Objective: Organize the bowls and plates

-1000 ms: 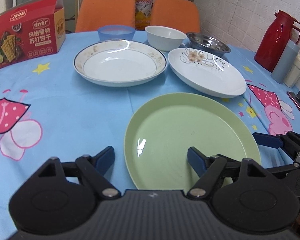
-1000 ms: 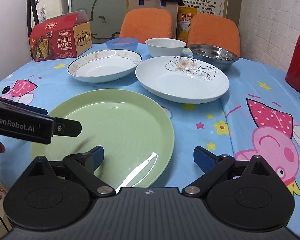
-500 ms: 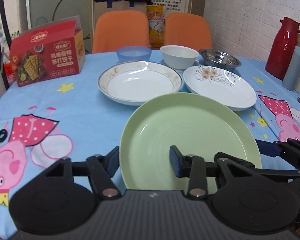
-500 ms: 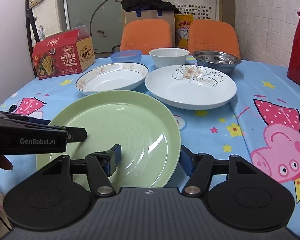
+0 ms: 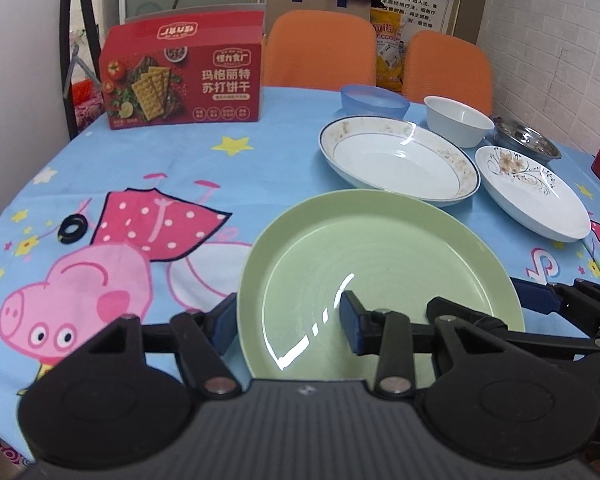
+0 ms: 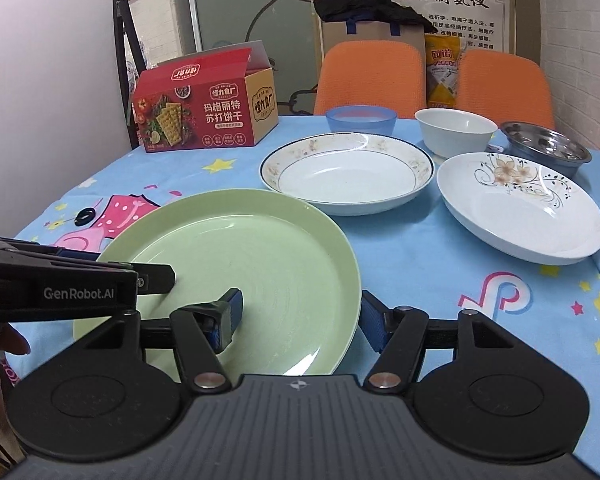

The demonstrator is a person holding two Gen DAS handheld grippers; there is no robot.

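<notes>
From the left wrist view we see our left gripper (image 5: 288, 320) clamped on the near-left rim of the round, glossy pale-green plate (image 5: 380, 264), one blue-padded finger outside the rim and one on the smooth inner face; the plate sits low and centre over the blue cartoon-print tablecloth (image 5: 140, 184). At two o'clock from it lie the deep white plate with a gold-speckled rim (image 5: 398, 160) and the white plate with a painted flower (image 5: 534, 190); the red cardboard cracker box (image 5: 184, 80) stands at eleven o'clock. From the right wrist view our right gripper (image 6: 300, 316) pinches the same green plate's near-right rim between its blue pads. Beyond, at one o'clock, stand the translucent blue bowl (image 6: 360, 119), the plain white bowl (image 6: 456, 132) and the shiny steel bowl (image 6: 546, 146).
</notes>
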